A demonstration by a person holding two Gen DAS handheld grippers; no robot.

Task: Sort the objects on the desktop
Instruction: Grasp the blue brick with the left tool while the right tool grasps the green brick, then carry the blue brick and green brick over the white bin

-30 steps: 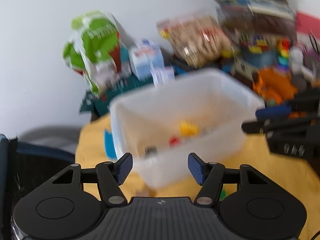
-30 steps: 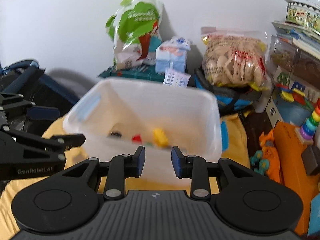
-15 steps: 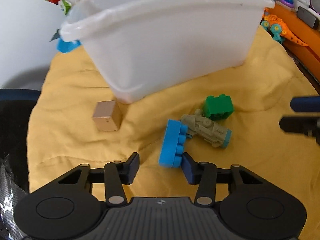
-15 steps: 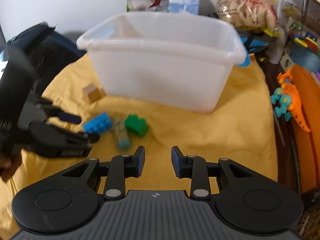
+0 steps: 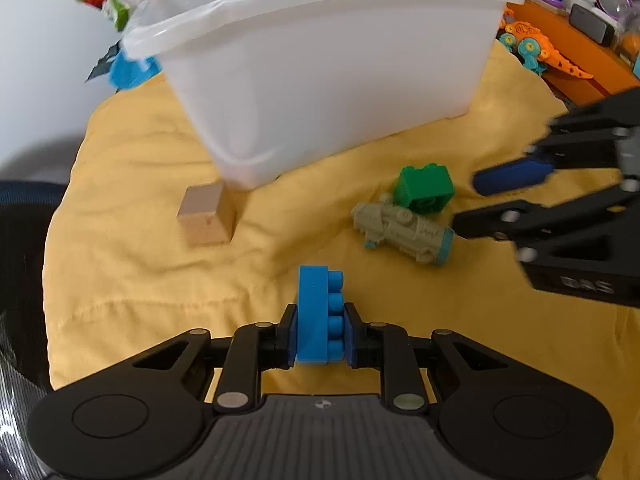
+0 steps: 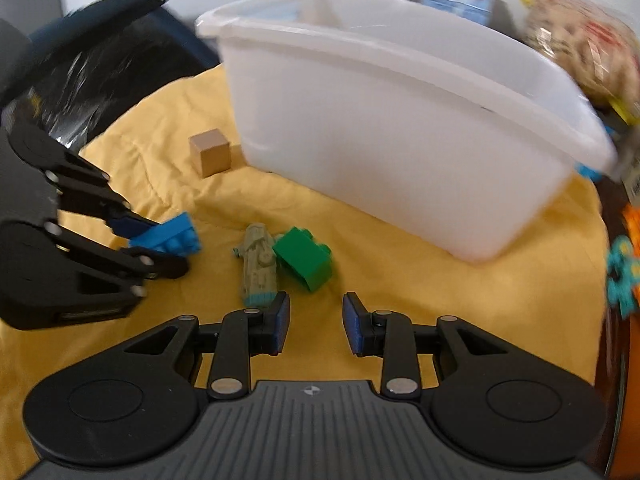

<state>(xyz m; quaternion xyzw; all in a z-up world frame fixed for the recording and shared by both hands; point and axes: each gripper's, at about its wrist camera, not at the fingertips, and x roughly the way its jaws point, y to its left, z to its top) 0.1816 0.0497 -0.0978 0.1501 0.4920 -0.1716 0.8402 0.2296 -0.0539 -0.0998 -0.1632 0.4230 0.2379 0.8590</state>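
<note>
Left gripper (image 5: 320, 334) clamped on blue brick (image 5: 320, 312). Right gripper (image 6: 314, 322) jaws apart, unloaded; toy train (image 6: 258, 270), green brick (image 6: 304, 258) just ahead-left.

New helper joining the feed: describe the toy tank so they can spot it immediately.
Start at the white bin on the yellow cloth. In front of it lies the toy tank, touching the green brick. It is the only grey-green piece, with a teal end.
</note>
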